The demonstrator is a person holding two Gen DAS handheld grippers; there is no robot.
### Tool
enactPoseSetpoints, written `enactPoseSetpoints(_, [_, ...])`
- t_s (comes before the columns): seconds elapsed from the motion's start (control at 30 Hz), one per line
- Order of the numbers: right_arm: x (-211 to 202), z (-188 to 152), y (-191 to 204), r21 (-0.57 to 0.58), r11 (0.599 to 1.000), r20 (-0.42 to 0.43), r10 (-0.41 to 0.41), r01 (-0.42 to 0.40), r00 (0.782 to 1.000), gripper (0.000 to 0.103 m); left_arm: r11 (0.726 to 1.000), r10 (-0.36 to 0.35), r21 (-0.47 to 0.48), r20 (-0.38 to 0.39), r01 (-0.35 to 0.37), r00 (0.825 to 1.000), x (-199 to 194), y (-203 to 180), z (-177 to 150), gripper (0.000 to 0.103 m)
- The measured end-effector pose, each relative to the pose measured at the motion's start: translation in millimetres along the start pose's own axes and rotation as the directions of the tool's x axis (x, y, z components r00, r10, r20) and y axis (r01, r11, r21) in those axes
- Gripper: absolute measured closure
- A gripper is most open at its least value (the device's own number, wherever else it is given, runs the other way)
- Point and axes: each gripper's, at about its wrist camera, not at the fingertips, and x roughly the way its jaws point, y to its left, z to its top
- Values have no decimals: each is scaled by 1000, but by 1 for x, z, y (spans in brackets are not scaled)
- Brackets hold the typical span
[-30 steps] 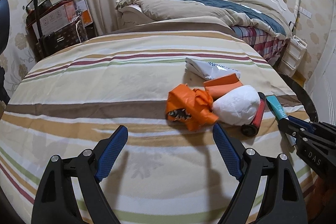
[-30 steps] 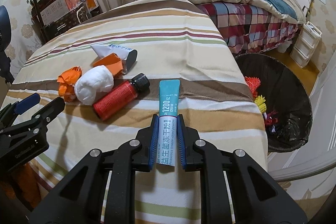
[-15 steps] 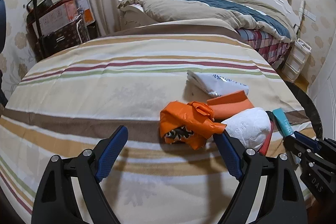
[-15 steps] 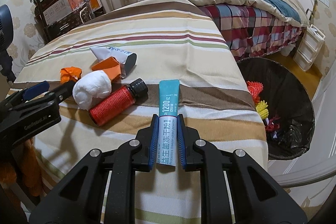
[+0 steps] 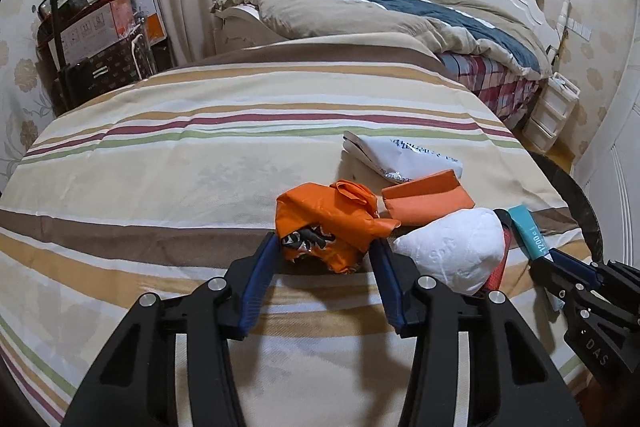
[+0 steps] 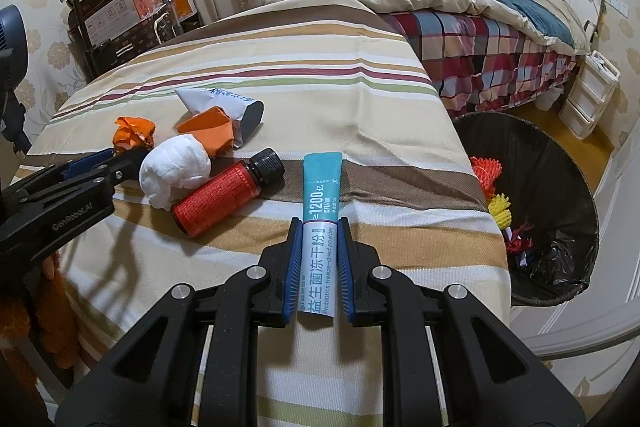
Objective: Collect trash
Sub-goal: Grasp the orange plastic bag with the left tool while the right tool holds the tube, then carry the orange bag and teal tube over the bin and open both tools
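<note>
Left hand-held gripper, jaws just closing, pinches the orange wrapper; right hand-held gripper clamps the teal sachet. Only the right view shows the bin at 3 o'clock.

Striped bedspread, red bottle, white wad, orange wrappers

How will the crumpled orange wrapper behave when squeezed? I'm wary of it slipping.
The crumpled orange wrapper looks thin and creased, so it probably collapses. Likely very light. Its glossy film might slide between the left gripper pads.
</note>
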Motion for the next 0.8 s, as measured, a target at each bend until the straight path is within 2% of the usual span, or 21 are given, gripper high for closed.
enactPoseSetpoints(0.47, [-11,-7,1,7,1000,21,4,-4,1000,87,999,34,14,60,-35,998,-31,-1,-21,55])
enactPoseSetpoints(0.8, [-30,-18,-3,18,1000,50,4,-5,999,87,999,-20,39,89,17,996,-52,-22,-28,55])
